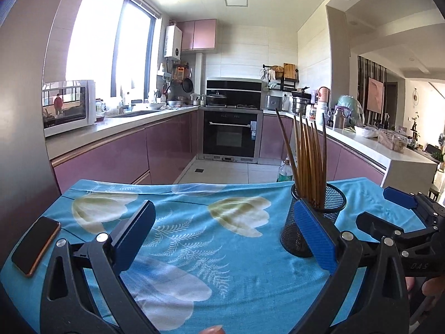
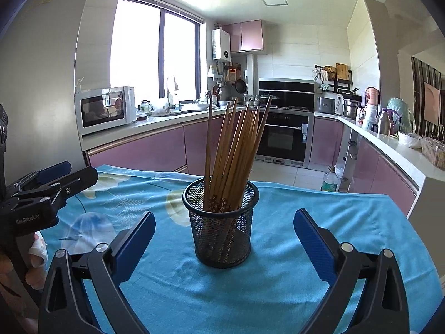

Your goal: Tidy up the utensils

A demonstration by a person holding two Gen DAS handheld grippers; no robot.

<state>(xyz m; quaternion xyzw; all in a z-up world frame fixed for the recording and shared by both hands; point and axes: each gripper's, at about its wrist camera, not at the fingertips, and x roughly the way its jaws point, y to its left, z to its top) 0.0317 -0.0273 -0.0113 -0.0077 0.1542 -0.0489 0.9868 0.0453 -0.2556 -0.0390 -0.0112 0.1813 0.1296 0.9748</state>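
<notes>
A black mesh cup (image 2: 222,231) stands upright on the blue floral tablecloth (image 2: 278,278), holding several brown chopsticks (image 2: 236,150) that lean out of its top. My right gripper (image 2: 224,222) is open and empty, its jaws spread on either side of the cup and just in front of it. In the left wrist view the cup (image 1: 314,220) stands at the right, partly behind the right blue pad. My left gripper (image 1: 222,214) is open and empty over bare cloth. The right gripper (image 1: 400,211) shows at the right edge of the left wrist view, and the left gripper (image 2: 66,176) at the left edge of the right wrist view.
A smartphone (image 1: 36,245) lies on the cloth at the left edge. Beyond the table's far edge is a kitchen floor with a plastic bottle (image 2: 329,179), purple cabinets, an oven (image 1: 230,136) and a microwave (image 2: 105,110) on the counter.
</notes>
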